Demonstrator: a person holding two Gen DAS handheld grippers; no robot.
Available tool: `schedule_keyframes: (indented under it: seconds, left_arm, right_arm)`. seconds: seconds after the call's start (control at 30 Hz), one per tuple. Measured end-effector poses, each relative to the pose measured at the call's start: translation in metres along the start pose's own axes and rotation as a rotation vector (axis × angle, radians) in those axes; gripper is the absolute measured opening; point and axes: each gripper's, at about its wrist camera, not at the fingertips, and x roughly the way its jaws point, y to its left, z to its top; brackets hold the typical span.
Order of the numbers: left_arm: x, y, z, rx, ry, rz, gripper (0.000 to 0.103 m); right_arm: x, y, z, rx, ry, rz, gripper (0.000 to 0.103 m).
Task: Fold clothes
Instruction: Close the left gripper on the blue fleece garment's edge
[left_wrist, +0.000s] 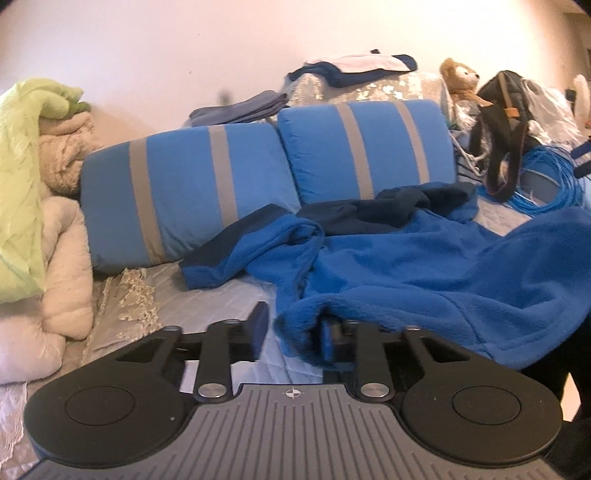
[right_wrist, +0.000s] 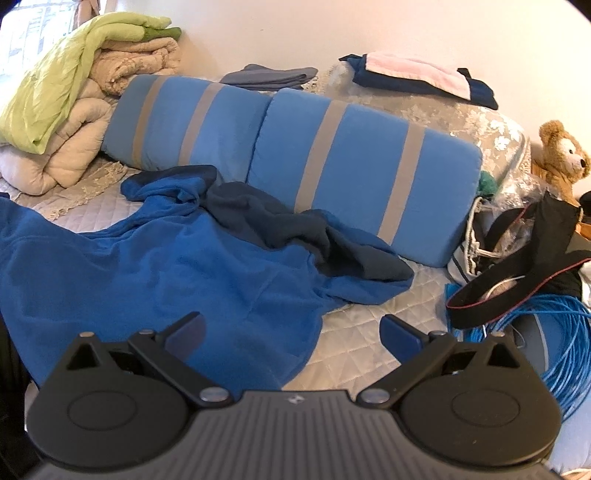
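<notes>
A blue fleece garment (left_wrist: 424, 266) with dark navy trim lies crumpled on the quilted bed; it also shows in the right wrist view (right_wrist: 166, 269). My left gripper (left_wrist: 291, 332) is at its near left edge. A fold of the fleece bunches between its fingers, and the cloth hides the right finger's tip. The jaws stand partly closed and a gap is left beside the left finger. My right gripper (right_wrist: 291, 332) is wide open and empty, hovering over the garment's near right hem and the bare quilt.
Two blue pillows with grey stripes (right_wrist: 332, 166) lean behind the garment. Folded blankets (right_wrist: 66, 110) are piled at the left. A coil of blue cable (right_wrist: 546, 332), a black bag (right_wrist: 535, 258) and a teddy bear (right_wrist: 561, 158) crowd the right side. Folded clothes (right_wrist: 417, 77) lie at the back.
</notes>
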Motion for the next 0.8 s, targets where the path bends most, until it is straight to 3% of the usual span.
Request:
schedule_keyframes:
  seconds: [0.43,0.67,0.8]
  left_arm:
    - [0.002,0.0,0.006,0.022,0.024,-0.018,0.021]
    - [0.005,0.003,0.006,0.011,0.044,-0.024,0.021]
    - [0.005,0.003,0.006,0.01,0.05,-0.026,0.021]
  right_arm:
    - [-0.033,-0.015,-0.05,0.047,0.013,-0.012,0.103]
    - [-0.047,0.001,-0.083,-0.027,0.023,0.016,0.103]
    - [-0.041,0.026,-0.102,-0.156,0.038,0.007,0.103]
